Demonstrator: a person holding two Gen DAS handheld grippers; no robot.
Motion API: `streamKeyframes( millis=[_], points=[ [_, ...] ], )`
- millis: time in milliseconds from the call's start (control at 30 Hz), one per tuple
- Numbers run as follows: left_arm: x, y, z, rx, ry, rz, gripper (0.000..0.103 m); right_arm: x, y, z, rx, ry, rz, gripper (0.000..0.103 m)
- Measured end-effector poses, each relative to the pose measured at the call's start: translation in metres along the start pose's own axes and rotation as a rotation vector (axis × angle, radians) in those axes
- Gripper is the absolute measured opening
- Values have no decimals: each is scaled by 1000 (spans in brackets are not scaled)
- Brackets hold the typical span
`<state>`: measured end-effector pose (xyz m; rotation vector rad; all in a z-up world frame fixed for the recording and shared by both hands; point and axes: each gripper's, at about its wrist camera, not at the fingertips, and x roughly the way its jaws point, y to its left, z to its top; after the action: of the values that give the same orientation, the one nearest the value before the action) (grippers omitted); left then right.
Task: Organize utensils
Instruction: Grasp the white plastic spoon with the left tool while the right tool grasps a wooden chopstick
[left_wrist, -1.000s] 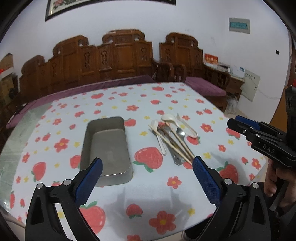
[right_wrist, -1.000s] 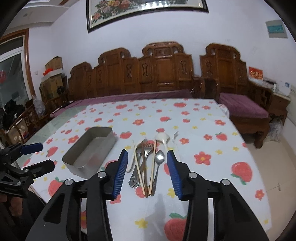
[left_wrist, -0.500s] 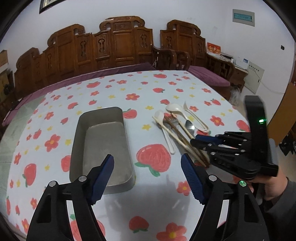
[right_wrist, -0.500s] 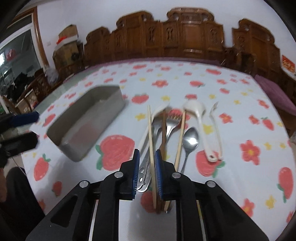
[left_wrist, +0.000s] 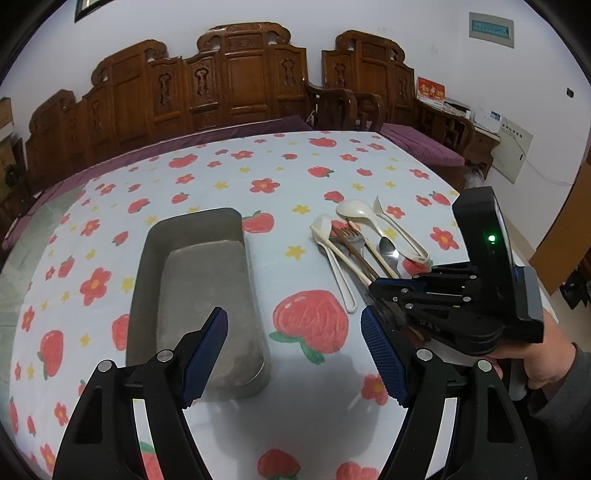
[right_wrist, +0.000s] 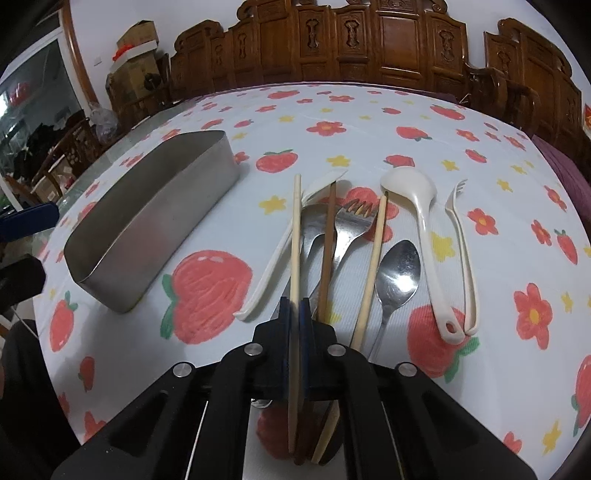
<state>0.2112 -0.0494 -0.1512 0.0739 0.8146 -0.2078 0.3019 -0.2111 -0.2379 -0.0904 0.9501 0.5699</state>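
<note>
The right gripper (right_wrist: 294, 314) is pinching a light chopstick (right_wrist: 295, 236) lying with the other utensils, just right of the metal tray (right_wrist: 147, 218). The left gripper (left_wrist: 293, 350) is hanging spread apart, holding nothing, above the tray's near end.

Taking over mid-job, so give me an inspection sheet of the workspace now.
Surface: strawberry-print tablecloth, flat.
Job's things: empty metal tray; to its right a pile of pale chopsticks, forks, steel spoon, white spoons.
Clutter: nothing seen.
Grippers: right gripper shut on one pale chopstick; left gripper open, hovering beside the tray.
Cables: nothing seen on the table.
Surroundings: carved wooden benches, cardboard boxes.
</note>
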Motion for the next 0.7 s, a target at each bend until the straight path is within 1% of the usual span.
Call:
streamKeyframes(
  millis=[133, 167, 267, 333, 400, 467, 667, 700],
  points=[
    [13, -5, 3, -2, 13, -7, 71, -14, -9, 1, 31, -39, 9, 6],
    [17, -6, 4, -3, 16, -10, 71, -22, -13, 2, 46, -63, 15, 6],
    [31, -12, 9, 1, 31, -20, 66, -40, -29, 3, 94, -118, 20, 6],
    [42, -17, 12, 4, 48, -28, 60, -46, -39, 4, 117, -135, 3, 6],
    [54, -24, 16, 10, 63, -30, 55, -50, -48, 4, 135, -138, -10, 6],
    [64, -28, 19, 15, 73, -32, 55, -52, -51, 6, 131, -136, -37, 6],
    [100, -36, 28, 14, 118, -12, 45, -60, -60, 5, 146, -145, -50, 6],
    [106, -37, 29, 13, 128, -9, 42, -60, -60, 6, 147, -146, -50, 6]
  ],
)
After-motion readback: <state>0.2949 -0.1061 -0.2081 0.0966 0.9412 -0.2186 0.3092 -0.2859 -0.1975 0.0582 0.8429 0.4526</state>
